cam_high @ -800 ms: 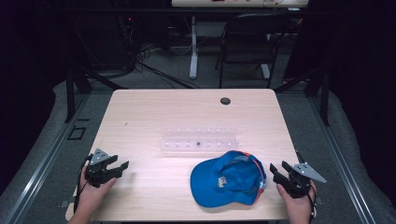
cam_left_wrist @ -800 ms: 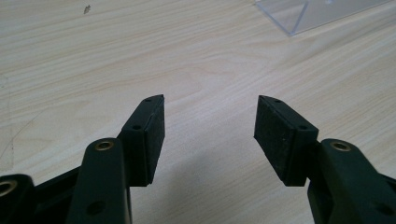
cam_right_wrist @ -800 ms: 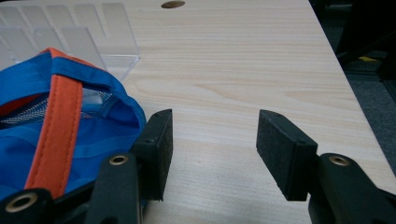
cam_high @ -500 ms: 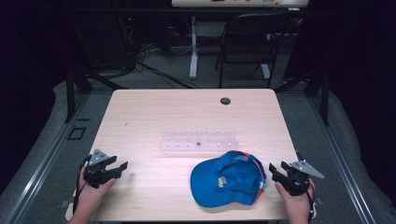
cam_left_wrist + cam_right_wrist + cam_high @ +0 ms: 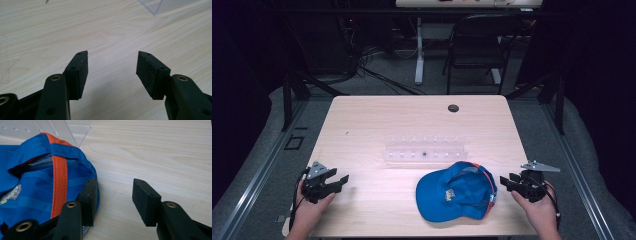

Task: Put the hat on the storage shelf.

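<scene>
A blue cap [image 5: 457, 192] with orange trim lies upside down on the near right of the wooden table [image 5: 377, 120], its brim toward the near left. My right gripper [image 5: 507, 183] stands open just right of the cap; in the right gripper view its left jaw overlaps the edge of the cap [image 5: 45, 182] and the gap of the right gripper [image 5: 114, 191] is over bare wood. My left gripper [image 5: 339, 181] sits open at the near left corner, and in the left gripper view the left gripper [image 5: 112, 63] has nothing between its pads.
A clear plastic rack [image 5: 426, 150] lies across the middle of the table, just behind the cap; its corner shows as rack [image 5: 165, 5] and rack [image 5: 75, 130]. A round cable hole [image 5: 453, 108] sits near the far edge. A chair [image 5: 477, 45] stands beyond the table.
The right gripper has crept slightly left toward the cap. The left gripper and the cap have not moved.
</scene>
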